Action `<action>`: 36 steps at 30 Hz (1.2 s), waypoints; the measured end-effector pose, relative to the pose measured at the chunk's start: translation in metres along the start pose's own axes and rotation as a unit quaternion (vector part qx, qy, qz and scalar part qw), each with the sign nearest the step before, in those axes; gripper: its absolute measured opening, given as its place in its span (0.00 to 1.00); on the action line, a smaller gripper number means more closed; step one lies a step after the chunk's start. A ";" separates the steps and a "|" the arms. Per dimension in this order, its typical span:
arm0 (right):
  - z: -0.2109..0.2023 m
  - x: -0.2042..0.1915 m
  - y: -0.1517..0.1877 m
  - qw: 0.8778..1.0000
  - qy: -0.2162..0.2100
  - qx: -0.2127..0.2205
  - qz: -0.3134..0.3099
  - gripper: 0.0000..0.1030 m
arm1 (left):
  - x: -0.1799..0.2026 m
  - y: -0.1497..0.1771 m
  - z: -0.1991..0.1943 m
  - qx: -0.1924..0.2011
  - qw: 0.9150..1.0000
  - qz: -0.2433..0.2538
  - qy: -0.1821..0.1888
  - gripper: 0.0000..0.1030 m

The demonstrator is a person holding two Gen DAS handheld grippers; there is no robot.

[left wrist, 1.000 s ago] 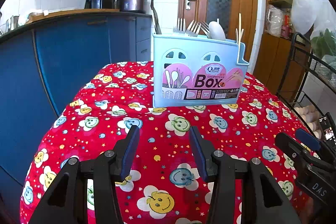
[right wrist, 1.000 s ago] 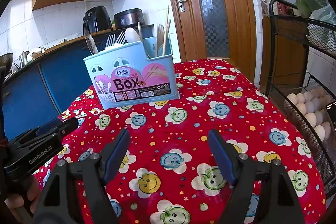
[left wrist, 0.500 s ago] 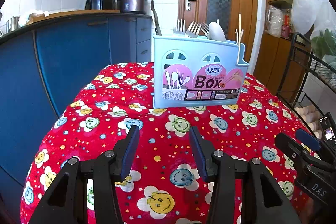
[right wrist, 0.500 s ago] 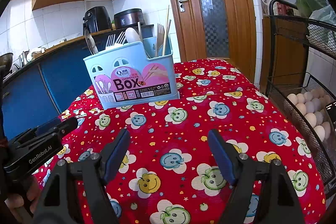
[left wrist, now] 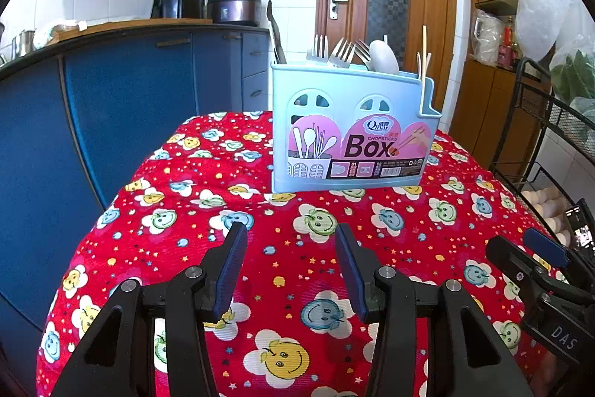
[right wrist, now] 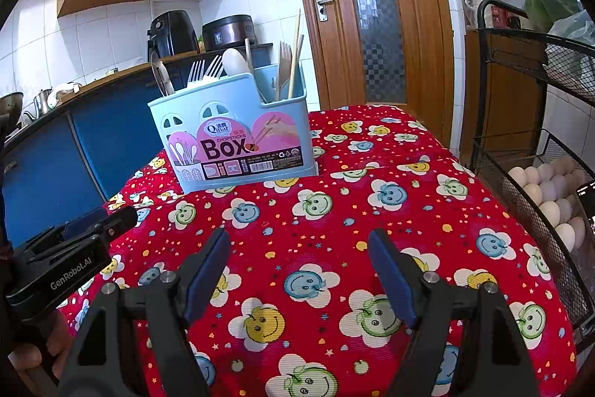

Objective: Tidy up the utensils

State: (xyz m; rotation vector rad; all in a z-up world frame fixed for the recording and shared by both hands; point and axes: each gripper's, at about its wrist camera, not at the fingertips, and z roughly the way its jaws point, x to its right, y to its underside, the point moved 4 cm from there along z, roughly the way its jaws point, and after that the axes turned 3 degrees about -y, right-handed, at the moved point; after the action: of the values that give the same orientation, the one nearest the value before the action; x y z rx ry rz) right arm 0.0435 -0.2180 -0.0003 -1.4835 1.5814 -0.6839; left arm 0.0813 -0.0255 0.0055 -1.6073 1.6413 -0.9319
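Both my left gripper and right gripper have their jaws apart and empty, hovering over the table, while the one blue utensil box stands upright near its far edge. I count three forks, one white spoon, a dark-handled utensil and wooden chopsticks whose number I cannot tell. My worry is that tugging one piece out at a slant could tip the light box or drag its neighbours out too.

On the light-blue utensil holder in front of you, the pink label reads "Qinar", "CHOPSTICKS" and, in big dark letters, "Box"; the small "01" and "02" sit by its bottom pictures. Your left gripper carries "GenRobot.AI" on its side. Your right gripper shows "DAS" on its body.
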 end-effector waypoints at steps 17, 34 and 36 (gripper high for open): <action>0.001 0.000 0.000 1.000 0.001 0.000 -0.001 0.76 | 0.000 -0.001 -0.001 0.001 1.000 0.002 0.000 0.49; 0.001 -0.001 0.001 1.000 0.001 0.000 -0.001 0.76 | 0.000 -0.002 -0.001 0.002 1.000 0.001 -0.001 0.49; 0.001 0.000 0.001 1.000 0.001 0.000 -0.001 0.76 | 0.001 -0.002 -0.001 0.002 1.000 0.001 0.000 0.49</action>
State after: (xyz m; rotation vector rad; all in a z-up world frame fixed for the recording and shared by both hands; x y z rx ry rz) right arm 0.0441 -0.2174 -0.0015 -1.4857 1.5817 -0.6865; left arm 0.0814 -0.0260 0.0080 -1.6026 1.6391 -0.9329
